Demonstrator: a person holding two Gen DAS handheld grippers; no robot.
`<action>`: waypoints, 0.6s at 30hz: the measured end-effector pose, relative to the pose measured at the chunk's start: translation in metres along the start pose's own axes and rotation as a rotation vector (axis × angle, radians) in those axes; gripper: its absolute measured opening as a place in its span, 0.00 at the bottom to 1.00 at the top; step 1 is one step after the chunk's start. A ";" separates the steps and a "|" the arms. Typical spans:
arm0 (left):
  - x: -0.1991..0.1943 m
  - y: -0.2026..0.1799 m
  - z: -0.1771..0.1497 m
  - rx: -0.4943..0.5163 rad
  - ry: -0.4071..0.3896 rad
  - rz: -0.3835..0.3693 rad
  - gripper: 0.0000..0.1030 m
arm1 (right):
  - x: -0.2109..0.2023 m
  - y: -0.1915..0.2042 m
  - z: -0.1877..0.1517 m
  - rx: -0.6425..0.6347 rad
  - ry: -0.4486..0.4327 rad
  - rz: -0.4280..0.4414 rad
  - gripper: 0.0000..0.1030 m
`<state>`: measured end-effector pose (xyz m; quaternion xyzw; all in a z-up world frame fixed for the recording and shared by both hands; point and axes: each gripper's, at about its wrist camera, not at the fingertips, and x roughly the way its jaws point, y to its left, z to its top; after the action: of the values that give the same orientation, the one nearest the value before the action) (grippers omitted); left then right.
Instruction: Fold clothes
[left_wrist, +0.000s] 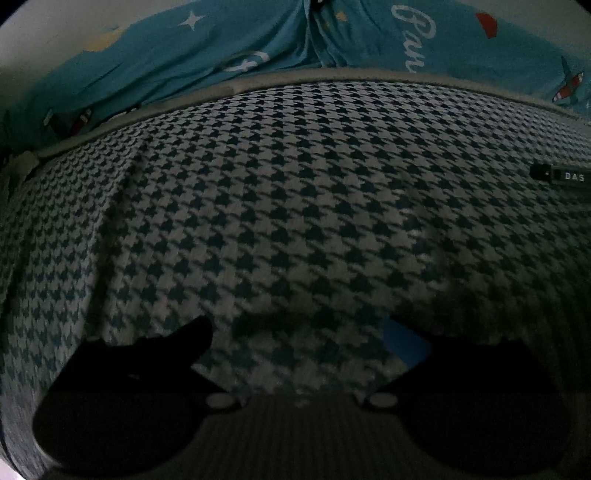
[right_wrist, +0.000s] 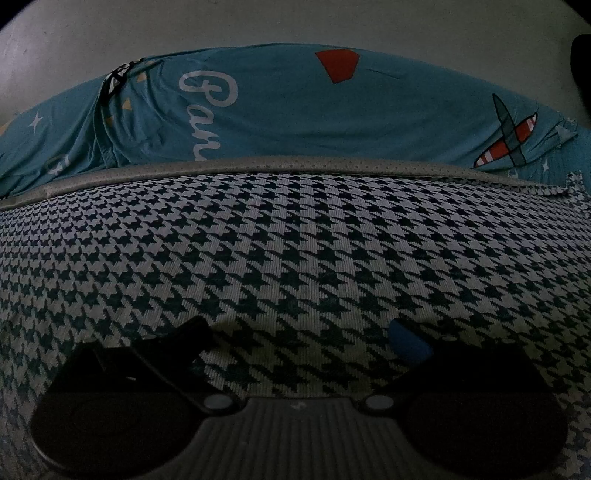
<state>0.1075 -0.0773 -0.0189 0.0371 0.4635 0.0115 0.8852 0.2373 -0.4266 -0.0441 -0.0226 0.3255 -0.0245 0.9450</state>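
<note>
Landmark: houndstooth garment (left_wrist: 295, 206), lying spread on a blue printed sheet (left_wrist: 155, 55); its grey hem band (left_wrist: 325, 75) runs along the far edge.

Left gripper (left_wrist: 297, 332): fingers apart, nothing between them; low over the garment's near part, tips close to the cloth. Contact cannot be told in this dim view.

Brand tab (left_wrist: 561, 176): small dark label on the garment, far to the right of the left gripper.

Crease: a soft ridge runs down the garment to the left of the left gripper.

Right gripper (right_wrist: 299, 336): fingers also spread and empty, low over the same garment (right_wrist: 295, 236), with the hem band (right_wrist: 280, 166) beyond. One blue pad (right_wrist: 406, 341) shows on its right finger.

Garment corner (right_wrist: 574, 184): turned up at the far right end of the hem band.

Step in hand (judgement): both fingers look set to pinch the near edge for a fold toward the hem band.

Doing it well (judgement): take only the top layer, not the sheet (right_wrist: 332, 118); close both sides level; lift evenly so the ridge flattens; lay near edge square on the band.
</note>
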 end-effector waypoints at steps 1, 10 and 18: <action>-0.002 0.000 -0.002 0.000 -0.006 0.007 1.00 | 0.000 0.000 0.000 0.000 0.000 0.000 1.00; -0.018 -0.002 -0.019 0.037 -0.031 0.050 1.00 | 0.000 0.000 0.000 0.000 0.000 0.000 1.00; -0.022 0.002 -0.019 -0.047 0.020 0.039 1.00 | 0.000 0.000 0.000 -0.001 0.000 0.000 1.00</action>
<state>0.0795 -0.0757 -0.0118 0.0254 0.4711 0.0399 0.8808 0.2374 -0.4263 -0.0442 -0.0228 0.3254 -0.0242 0.9450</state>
